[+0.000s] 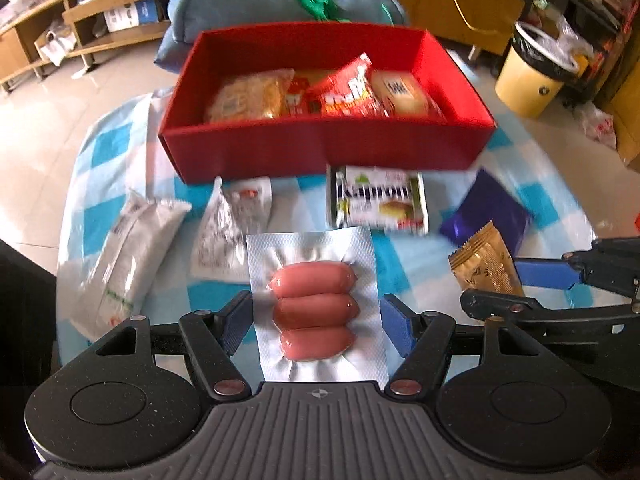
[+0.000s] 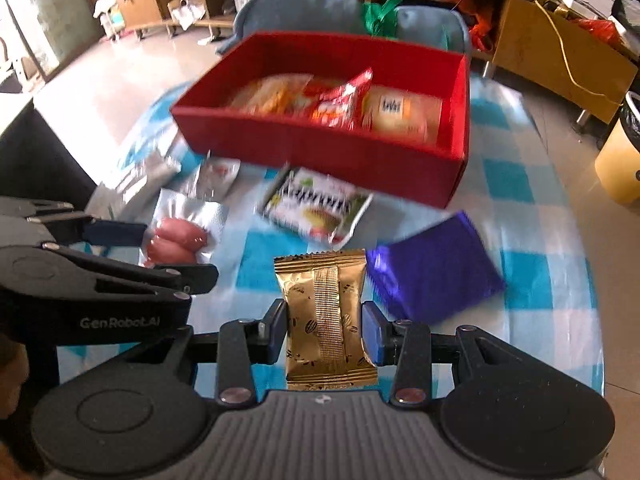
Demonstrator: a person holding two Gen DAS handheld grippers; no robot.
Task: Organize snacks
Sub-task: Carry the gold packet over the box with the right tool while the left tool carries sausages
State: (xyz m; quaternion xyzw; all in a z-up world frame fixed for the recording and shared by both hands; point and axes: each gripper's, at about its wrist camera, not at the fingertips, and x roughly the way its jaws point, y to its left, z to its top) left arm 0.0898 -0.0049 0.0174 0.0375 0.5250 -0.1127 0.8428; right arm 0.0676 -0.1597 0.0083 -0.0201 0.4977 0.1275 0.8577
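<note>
left tongs (image 1: 316,320): standing wide, one blue pad at each side edge of the sausage pack (image 1: 314,308); whether the pads are pressing the foil i cannot tell.
right tongs (image 2: 326,332): closed tight on the gold packet (image 2: 328,320), pinching it at the middle with its top end poking forward.
red box (image 1: 320,152): sitting at the far side of the desk (image 1: 92,216), already holding a few snacks: a pale noodle-like pack (image 1: 244,96), a red bag (image 1: 348,88) and a wrapped bun (image 1: 400,92).
sausage pack: lying between the left pads, not in the box yet.
gold packet: in the right grip, short of the box.
still out on the checked cloth: a white bag (image 1: 128,256), a silver packet (image 1: 224,228), a green-and-white cake pack (image 1: 380,204) just in front of the box, and a purple packet (image 1: 488,208).
progress: i'd say partly done; a few snacks are boxed, two are being handled, four are waiting.
next: both packs are looking ready to go forward into the box.
</note>
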